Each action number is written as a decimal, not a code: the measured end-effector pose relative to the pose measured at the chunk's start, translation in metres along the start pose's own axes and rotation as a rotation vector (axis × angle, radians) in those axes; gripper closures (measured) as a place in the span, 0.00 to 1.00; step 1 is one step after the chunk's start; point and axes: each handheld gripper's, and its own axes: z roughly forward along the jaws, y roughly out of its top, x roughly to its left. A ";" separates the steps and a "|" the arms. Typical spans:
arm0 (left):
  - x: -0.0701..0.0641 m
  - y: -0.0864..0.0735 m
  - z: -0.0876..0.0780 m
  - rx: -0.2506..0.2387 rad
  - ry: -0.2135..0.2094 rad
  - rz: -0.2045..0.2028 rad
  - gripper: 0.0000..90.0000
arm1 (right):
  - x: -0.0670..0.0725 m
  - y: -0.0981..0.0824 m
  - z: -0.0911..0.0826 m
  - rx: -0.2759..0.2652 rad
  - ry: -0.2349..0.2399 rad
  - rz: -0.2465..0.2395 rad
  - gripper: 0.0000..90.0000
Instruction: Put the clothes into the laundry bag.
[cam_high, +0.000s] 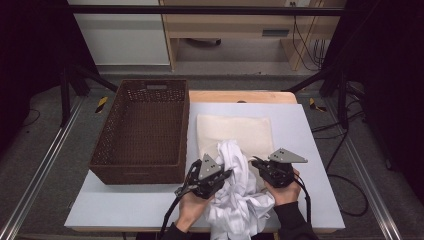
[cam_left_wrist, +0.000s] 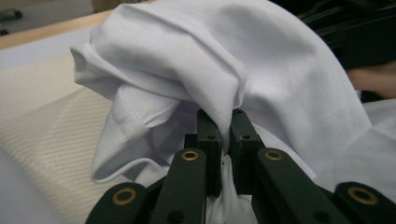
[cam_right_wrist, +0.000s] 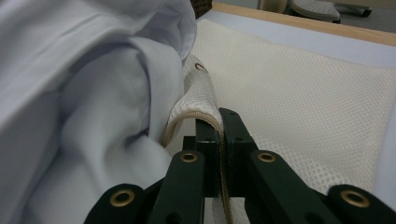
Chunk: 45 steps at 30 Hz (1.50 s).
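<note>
In the high view the person's two hands come in from the bottom edge, and a crumpled white garment (cam_high: 234, 187) lies between them at the lower middle of the frame, partly on a cream mesh bag (cam_high: 235, 131) that is spread flat at the centre of the desk (cam_high: 310, 150). The left tongs (cam_high: 223, 174) are at the left side of the garment and the right tongs (cam_high: 256, 162) at its right side, but from this height I cannot see what each pair is holding.

The left gripper view makes it clear: the left tongs (cam_left_wrist: 225, 135) are clenched on a fold of the white garment (cam_left_wrist: 261, 70), and the cloth rises in a heap above the jaws. The mesh bag (cam_left_wrist: 42, 121) shows at the left of that frame.

The right gripper view shows another thing: the right tongs (cam_right_wrist: 219, 133) are clenched on the bound edge of the mesh bag (cam_right_wrist: 299, 107), not on the garment (cam_right_wrist: 84, 93), which hangs at the left of the frame and touches the lifted edge.

The desk has a pale grey-blue top with a wooden strip at its far edge. A brown woven basket (cam_high: 142, 127) stands at the left of the high view, just beside the bag. Around are grey floor, black frame bars and cables at the right
</note>
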 end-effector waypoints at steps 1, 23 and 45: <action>-0.004 0.000 0.002 -0.003 -0.010 0.002 0.94 | 0.000 0.000 0.000 -0.001 -0.005 0.003 0.97; -0.002 0.006 0.009 0.085 -0.019 0.020 0.34 | -0.002 -0.001 0.001 0.004 -0.018 0.015 0.97; -0.004 0.007 0.021 0.041 -0.092 0.034 0.94 | -0.001 0.001 0.004 -0.005 -0.008 0.025 0.97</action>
